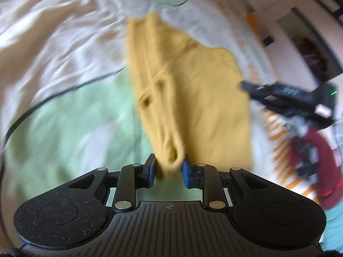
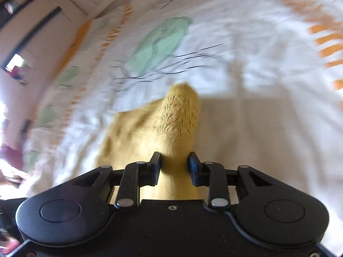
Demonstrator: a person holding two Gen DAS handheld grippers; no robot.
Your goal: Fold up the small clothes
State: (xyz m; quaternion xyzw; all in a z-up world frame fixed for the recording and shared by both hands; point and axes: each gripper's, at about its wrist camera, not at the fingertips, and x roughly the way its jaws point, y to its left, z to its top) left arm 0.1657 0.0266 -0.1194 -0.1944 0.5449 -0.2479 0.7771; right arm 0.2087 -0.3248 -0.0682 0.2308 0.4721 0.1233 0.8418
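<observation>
A small mustard-yellow knitted garment (image 1: 186, 90) hangs stretched above a bed cover, blurred by motion. My left gripper (image 1: 169, 167) is shut on a bunched corner of it, the blue pads pressing the knit from both sides. In the right wrist view the same yellow garment (image 2: 178, 124) runs forward from my right gripper (image 2: 174, 162), whose blue pads are shut on a thick fold of it. In the left wrist view the right gripper (image 1: 244, 85) holds the garment's far right edge, with a dark red sleeve (image 1: 321, 162) behind it.
The bed cover (image 2: 246, 68) is white and wrinkled, with green patches, black lines and orange dashes. White wooden bed rails (image 1: 300, 10) and pale furniture stand at the cover's edge. A reddish shape (image 2: 10, 156) shows at the far left in the right wrist view.
</observation>
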